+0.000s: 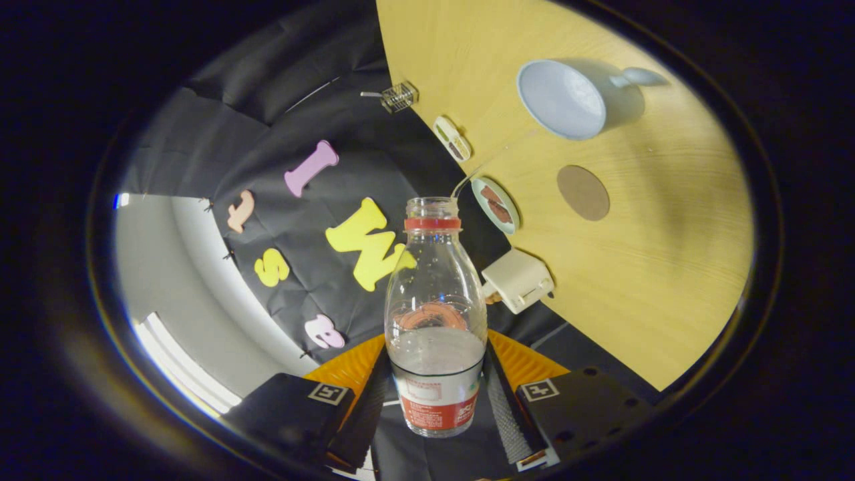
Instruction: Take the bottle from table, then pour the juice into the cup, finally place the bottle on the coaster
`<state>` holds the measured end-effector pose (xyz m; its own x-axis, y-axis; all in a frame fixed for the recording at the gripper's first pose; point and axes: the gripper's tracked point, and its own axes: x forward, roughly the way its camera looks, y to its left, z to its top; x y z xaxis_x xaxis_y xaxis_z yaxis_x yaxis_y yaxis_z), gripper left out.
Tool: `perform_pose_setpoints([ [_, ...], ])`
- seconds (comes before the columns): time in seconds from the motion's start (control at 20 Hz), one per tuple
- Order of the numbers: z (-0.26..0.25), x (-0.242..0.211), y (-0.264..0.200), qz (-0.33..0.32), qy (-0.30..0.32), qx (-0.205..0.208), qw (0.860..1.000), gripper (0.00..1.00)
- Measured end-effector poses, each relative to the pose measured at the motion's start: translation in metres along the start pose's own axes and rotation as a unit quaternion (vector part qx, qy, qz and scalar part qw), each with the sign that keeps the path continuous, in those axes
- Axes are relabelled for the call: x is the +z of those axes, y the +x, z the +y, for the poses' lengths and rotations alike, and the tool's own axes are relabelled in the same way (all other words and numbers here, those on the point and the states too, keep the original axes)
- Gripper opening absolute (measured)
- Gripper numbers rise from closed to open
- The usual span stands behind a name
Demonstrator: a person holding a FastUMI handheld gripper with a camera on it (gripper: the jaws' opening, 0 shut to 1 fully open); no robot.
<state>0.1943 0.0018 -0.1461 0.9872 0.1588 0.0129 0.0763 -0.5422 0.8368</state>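
the worktop [641, 280] is the biggest thing here, a pale wooden top that looks tipped up on its side past the bottle, because the whole view is turned. next in size is the bottle [435, 314], the thing all the others are placed from. it is clear, with no cap on its open mouth, a red ring round its neck, a red and white label low down, and some clear juice in its lower part. the jaws [435, 401] are pinching the bottle, one finger pressed on each side of its lower part by the label, so the bottle sits right between them and is held up off the worktop. the cup [568, 97] stands on the worktop far beyond the bottle's mouth; it is pale blue with a handle on its far side, and it looks empty. a small white box [518, 280] sits at the worktop's edge, just beside the bottle's shoulder. the coaster [583, 192] is a flat brown round on the worktop, between the cup and the white box, well apart from the bottle. a little round dish [495, 204] with something brown in it lies at the worktop's edge, close to the bottle's mouth.
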Motion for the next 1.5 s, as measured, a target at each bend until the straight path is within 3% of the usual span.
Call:
perform_pose_setpoints([
  [0.4, 0.014, 0.014, -0.002, -0.001, 0.046, 0.014, 0.999, 0.78],
  [0.8, 0.014, 0.014, -0.005, 0.003, 0.048, 0.014, 0.999, 0.78],
  [1.0, 0.012, 0.012, -0.008, 0.002, -0.018, -0.002, 1.0, 0.78],
  [1.2, 0.01, 0.014, -0.011, 0.0, -0.13, -0.019, 0.991, 0.78],
  [1.5, 0.014, 0.022, -0.018, 0.003, -0.321, -0.027, 0.947, 0.78],
])
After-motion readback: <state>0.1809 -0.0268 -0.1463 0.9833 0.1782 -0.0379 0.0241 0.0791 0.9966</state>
